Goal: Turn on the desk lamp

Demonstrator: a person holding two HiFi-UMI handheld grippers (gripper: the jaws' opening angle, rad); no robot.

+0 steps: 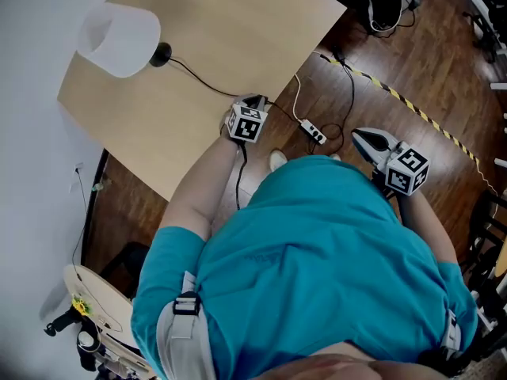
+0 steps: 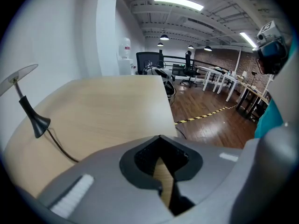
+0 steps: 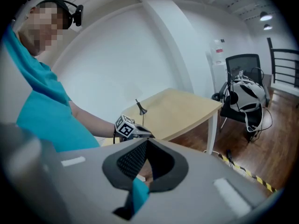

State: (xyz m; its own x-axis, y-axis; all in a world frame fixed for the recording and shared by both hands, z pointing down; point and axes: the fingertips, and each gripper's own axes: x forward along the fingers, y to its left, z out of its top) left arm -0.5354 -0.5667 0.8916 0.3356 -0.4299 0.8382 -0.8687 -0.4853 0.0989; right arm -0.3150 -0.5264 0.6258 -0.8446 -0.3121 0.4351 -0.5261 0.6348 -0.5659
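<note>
The desk lamp has a white shade (image 1: 119,38) and a black base (image 1: 162,52) at the far left of the wooden table (image 1: 230,30). Its black cord (image 1: 202,81) runs across the top toward my left gripper (image 1: 257,101), which hovers at the table's near edge, shut, with nothing seen between the jaws. In the left gripper view the lamp (image 2: 29,106) stands at the left and the cord (image 2: 60,148) passes under the gripper (image 2: 160,138). My right gripper (image 1: 360,137) is shut over the floor, away from the table. From the right gripper (image 3: 147,141) the lamp (image 3: 140,108) looks small and distant.
A white cable with a small block (image 1: 314,132) lies on the wooden floor beside the table. Yellow-black tape (image 1: 412,105) crosses the floor. A black office chair (image 3: 243,90) with gear on it stands past the table's far corner. A white wall (image 1: 32,93) runs along the left.
</note>
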